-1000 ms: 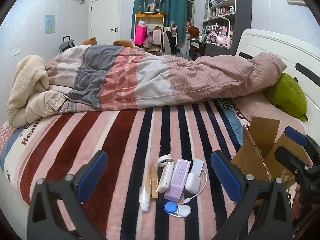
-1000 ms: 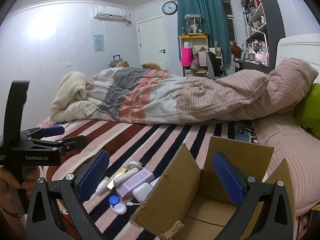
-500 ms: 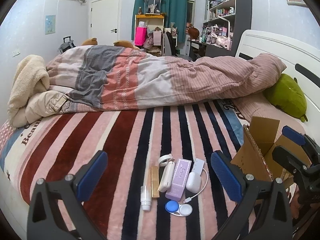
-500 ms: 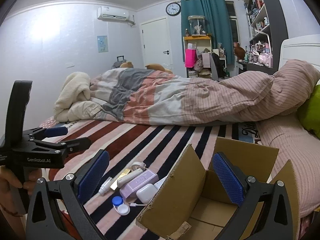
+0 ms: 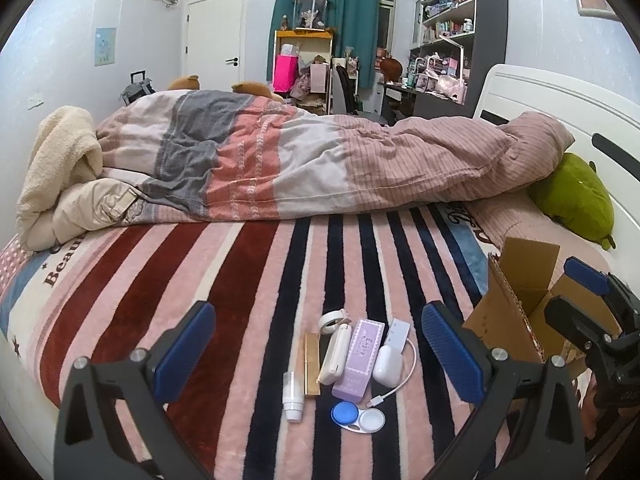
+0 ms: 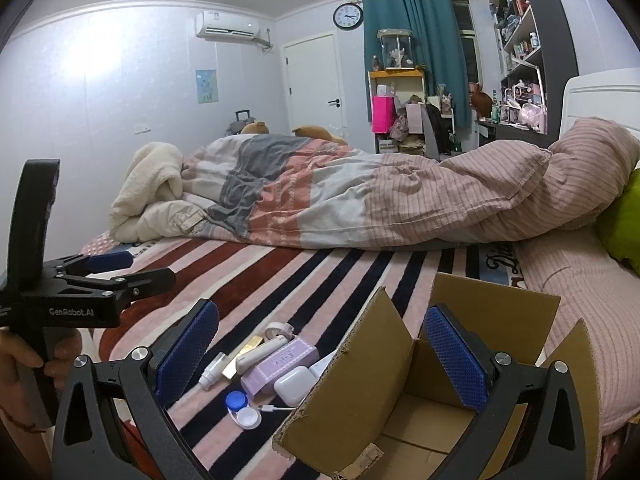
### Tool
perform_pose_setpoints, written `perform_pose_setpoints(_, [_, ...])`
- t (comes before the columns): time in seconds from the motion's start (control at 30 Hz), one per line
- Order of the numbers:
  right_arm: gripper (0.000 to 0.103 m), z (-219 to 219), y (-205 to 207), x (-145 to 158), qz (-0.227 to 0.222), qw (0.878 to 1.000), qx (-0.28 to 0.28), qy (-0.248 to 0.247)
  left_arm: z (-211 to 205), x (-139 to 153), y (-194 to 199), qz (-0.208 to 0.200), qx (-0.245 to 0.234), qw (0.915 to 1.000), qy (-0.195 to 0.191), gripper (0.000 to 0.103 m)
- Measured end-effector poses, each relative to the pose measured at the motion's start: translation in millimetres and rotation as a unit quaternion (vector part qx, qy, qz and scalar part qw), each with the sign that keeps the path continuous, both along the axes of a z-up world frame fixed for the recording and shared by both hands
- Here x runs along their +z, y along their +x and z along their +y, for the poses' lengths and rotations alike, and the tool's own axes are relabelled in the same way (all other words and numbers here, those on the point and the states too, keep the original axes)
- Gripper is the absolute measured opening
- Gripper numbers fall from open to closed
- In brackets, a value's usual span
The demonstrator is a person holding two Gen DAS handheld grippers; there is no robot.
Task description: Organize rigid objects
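A cluster of small items lies on the striped blanket: a purple box (image 5: 359, 358), a white earbud case (image 5: 387, 365), a white slim case (image 5: 335, 350), a gold tube (image 5: 311, 363), a small white bottle (image 5: 292, 396), a blue-and-white contact lens case (image 5: 357, 418), a tape roll (image 5: 332, 319). My left gripper (image 5: 318, 354) is open and empty, hovering above them. An open cardboard box (image 6: 424, 396) stands to their right. My right gripper (image 6: 320, 354) is open and empty above the box's left flap. The purple box (image 6: 280, 366) also shows in the right wrist view.
A rumpled duvet (image 5: 320, 164) lies across the far half of the bed. A green plush pillow (image 5: 572, 200) sits by the white headboard (image 5: 560, 112). A white cable (image 5: 394, 388) loops beside the earbud case.
Both grippers have risen and drawn back slightly, so the items sit a little farther below. Both stay open; nothing was grasped.
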State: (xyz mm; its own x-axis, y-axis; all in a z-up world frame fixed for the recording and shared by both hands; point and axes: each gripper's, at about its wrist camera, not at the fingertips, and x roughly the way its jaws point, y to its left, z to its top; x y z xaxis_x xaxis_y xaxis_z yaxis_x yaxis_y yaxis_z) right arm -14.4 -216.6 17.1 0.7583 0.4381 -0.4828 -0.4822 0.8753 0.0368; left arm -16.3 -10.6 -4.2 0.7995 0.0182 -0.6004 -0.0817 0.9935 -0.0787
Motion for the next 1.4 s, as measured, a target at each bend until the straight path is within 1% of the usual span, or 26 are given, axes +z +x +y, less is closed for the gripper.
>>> perform_pose_setpoints(0.17, [0.103,-2,-1,-1,0.005,1.000,-0.001,0.001,-2,1,-1,-0.003,-0.005,1.0000,-0.002,0.103])
perform_pose_setpoints(0.27, [0.103,1,-5,0,-0.006,1.000,0.001,-0.008,0,1,-2,-0.003,-0.004,1.0000,-0.003,0.103])
perform_pose_setpoints(0.3, [0.101,3,-7,1,-0.011,1.000,0.003,-0.013,2,0,-3,-0.006,-0.003,1.0000,-0.005,0.103])
perform_pose_setpoints(0.33, [0.092,5,-9,1,-0.014,1.000,0.005,-0.016,5,0,-4,-0.007,-0.002,0.9999,-0.008,0.103])
perform_pose_setpoints(0.37, [0.078,10,-9,1,-0.015,1.000,0.009,-0.021,9,-1,-4,-0.007,-0.003,0.9999,-0.011,0.103])
perform_pose_setpoints(0.4, [0.071,15,-11,0,-0.014,0.999,0.016,-0.024,13,-2,-4,-0.007,-0.004,0.9999,-0.011,0.103])
perform_pose_setpoints(0.43, [0.061,23,-12,-2,-0.013,0.999,0.031,-0.027,17,-4,-4,-0.007,0.000,0.9999,-0.008,0.103])
perform_pose_setpoints(0.47, [0.054,32,-13,-4,-0.014,0.998,0.045,-0.031,22,-6,-4,-0.007,0.003,1.0000,-0.007,0.103])
perform_pose_setpoints(0.5, [0.050,40,-15,-6,-0.016,0.998,0.058,-0.035,29,-9,-3,-0.005,0.006,0.9999,-0.007,0.103])
perform_pose_setpoints(0.57, [0.040,59,-18,-13,-0.013,0.995,0.085,-0.041,41,-15,0,0.001,0.007,0.9999,-0.011,0.103])
perform_pose_setpoints(0.63, [0.039,79,-17,-25,0.011,0.992,0.113,-0.050,53,-27,2,0.010,0.005,0.9999,-0.010,0.103])
perform_pose_setpoints(0.73, [0.039,102,-10,-58,0.073,0.985,0.142,-0.066,69,-48,6,0.028,0.011,0.9995,-0.006,0.103])
perform_pose_setpoints(0.77, [0.039,106,-6,-74,0.104,0.981,0.149,-0.068,76,-59,8,0.040,0.013,0.9991,-0.011,0.103])
perform_pose_setpoints(0.83, [0.039,108,4,-108,0.163,0.973,0.148,-0.070,85,-75,12,0.057,0.014,0.9980,-0.023,0.103])
perform_pose_setpoints(0.9, [0.039,105,10,-137,0.198,0.968,0.127,-0.082,92,-93,14,0.077,0.016,0.9965,-0.028,0.102])
perform_pose_setpoints(1.0, [0.039,96,16,-164,0.217,0.964,0.102,-0.111,97,-111,17,0.095,0.017,0.9950,-0.028,0.103])
perform_pose_setpoints(1.13, [0.039,92,17,-184,0.243,0.957,0.105,-0.122,99,-124,16,0.103,0.011,0.9942,-0.028,0.103])
perform_pose_setpoints(1.23, [0.039,90,17,-187,0.244,0.956,0.110,-0.122,96,-127,16,0.113,0.006,0.9934,-0.019,0.103])
perform_pose_setpoints(1.4, [0.039,101,16,-187,0.230,0.953,0.139,-0.141,96,-125,8,0.114,-0.007,0.9931,-0.024,0.103])
